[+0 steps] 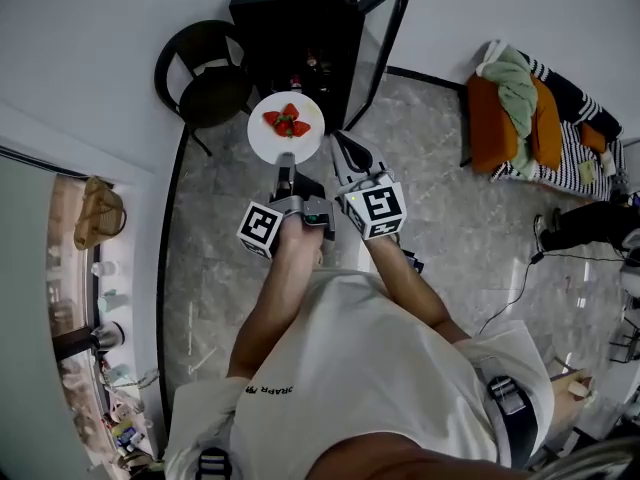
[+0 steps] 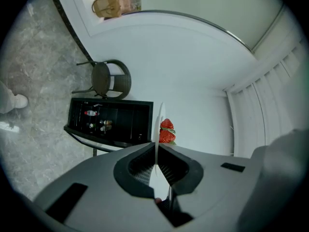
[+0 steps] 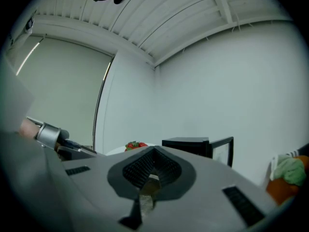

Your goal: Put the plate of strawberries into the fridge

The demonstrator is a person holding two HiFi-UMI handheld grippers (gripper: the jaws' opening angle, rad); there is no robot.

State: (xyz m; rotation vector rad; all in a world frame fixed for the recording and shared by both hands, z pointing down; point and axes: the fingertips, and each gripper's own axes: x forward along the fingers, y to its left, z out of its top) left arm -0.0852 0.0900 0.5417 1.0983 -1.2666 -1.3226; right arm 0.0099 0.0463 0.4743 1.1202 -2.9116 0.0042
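The head view looks steeply down from above at the fridge (image 1: pixel 295 28) and plate (image 1: pixel 262 140), which both gripper views also catch from close behind their jaws, the left rolled sideways, the right level.

You are standing on a grey marbled floor (image 1: pixel 440 218) that ends at its far edge in a plain white wall (image 1: pixel 100 28). A black round-backed chair (image 1: pixel 205 83) stands at that far edge, close against the wall. Toward the floor's right edge lies a heap of orange, green and striped bedding (image 1: pixel 530 118). Off the floor's left edge, a woven bag (image 1: pixel 95 213) sits on a ledge. Above you the ceiling (image 3: pixel 159 18) is white and ribbed with beams, and a tall pale window panel (image 3: pixel 53 91) meets the wall. The light is soft and even.
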